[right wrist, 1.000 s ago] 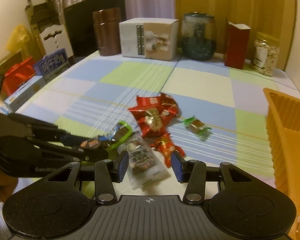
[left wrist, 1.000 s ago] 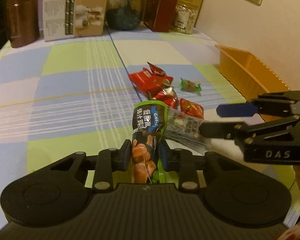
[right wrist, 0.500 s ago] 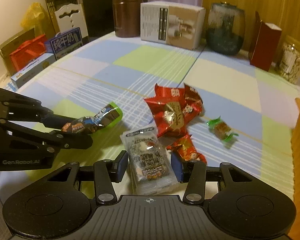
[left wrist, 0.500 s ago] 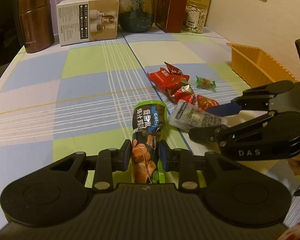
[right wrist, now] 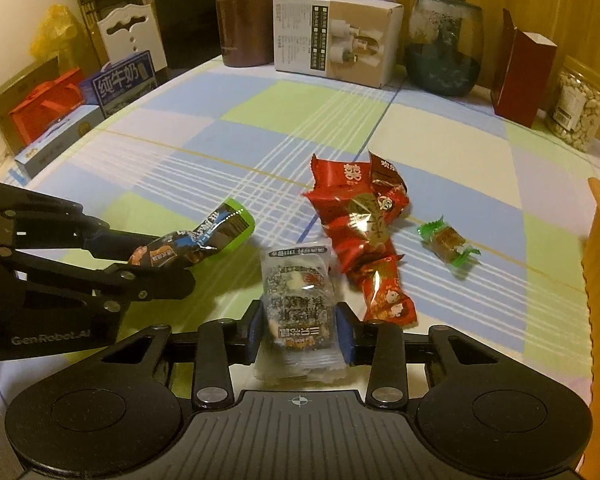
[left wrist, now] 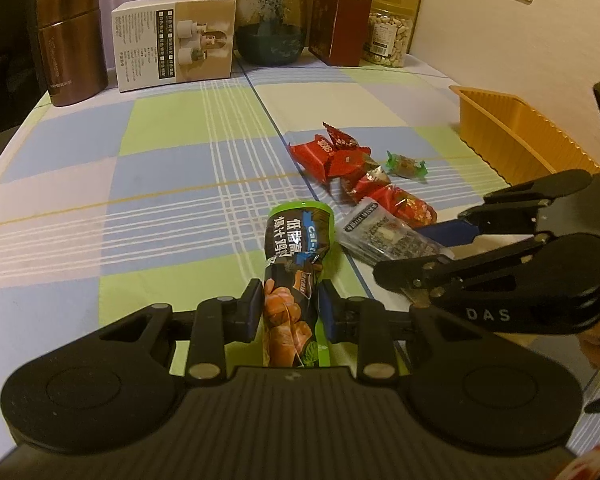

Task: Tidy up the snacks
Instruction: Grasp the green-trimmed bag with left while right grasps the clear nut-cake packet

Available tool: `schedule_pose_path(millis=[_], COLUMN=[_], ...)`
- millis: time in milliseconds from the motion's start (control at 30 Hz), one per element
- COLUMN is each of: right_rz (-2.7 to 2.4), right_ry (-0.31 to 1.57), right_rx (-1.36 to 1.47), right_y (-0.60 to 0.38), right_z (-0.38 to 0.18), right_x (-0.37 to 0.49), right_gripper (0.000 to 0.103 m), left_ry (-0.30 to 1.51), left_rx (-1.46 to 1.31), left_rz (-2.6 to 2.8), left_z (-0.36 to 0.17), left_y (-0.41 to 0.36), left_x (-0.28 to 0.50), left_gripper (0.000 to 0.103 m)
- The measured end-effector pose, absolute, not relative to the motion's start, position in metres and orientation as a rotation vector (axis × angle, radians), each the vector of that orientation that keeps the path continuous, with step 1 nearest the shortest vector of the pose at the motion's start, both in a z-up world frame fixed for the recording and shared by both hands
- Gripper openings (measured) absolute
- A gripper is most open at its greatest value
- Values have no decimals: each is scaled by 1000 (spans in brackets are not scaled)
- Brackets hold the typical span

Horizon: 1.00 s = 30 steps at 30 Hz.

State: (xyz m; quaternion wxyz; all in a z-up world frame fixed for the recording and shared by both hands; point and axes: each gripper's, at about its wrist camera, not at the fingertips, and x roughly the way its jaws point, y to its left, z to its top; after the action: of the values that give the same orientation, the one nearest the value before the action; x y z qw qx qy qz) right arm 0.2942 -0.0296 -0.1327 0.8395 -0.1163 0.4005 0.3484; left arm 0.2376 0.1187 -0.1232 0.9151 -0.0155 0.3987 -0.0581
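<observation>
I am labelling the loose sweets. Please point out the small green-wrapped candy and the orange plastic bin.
Small green-wrapped candy (right wrist: 447, 241): right wrist view, on its brown middle.
Orange plastic bin (left wrist: 512, 128): left wrist view, on its ribbed side wall.

My left wrist camera is looking forward and down along my left gripper (left wrist: 290, 308), close over the checked tablecloth (left wrist: 172, 184). My right wrist camera is doing likewise over my right gripper (right wrist: 300, 328). Both are facing the far boxes and sharing the red snack pile (left wrist: 352, 168), each catching the other gripper.
</observation>
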Motion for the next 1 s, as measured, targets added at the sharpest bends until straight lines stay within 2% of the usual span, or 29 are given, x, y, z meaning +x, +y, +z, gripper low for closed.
schedule_pose_path(millis=[600, 1000], right_rz=[520, 382], right_ry=[676, 645], right_rx=[-117, -21], right_y=[-106, -166], right_z=[-79, -56], right_x=[226, 181], right_gripper=[37, 37], left_ry=[752, 742], left_rx=[-35, -37], left_rz=[-66, -120], left_z=[-80, -59], left_y=[69, 11], left_x=[191, 162], left_gripper=[27, 27])
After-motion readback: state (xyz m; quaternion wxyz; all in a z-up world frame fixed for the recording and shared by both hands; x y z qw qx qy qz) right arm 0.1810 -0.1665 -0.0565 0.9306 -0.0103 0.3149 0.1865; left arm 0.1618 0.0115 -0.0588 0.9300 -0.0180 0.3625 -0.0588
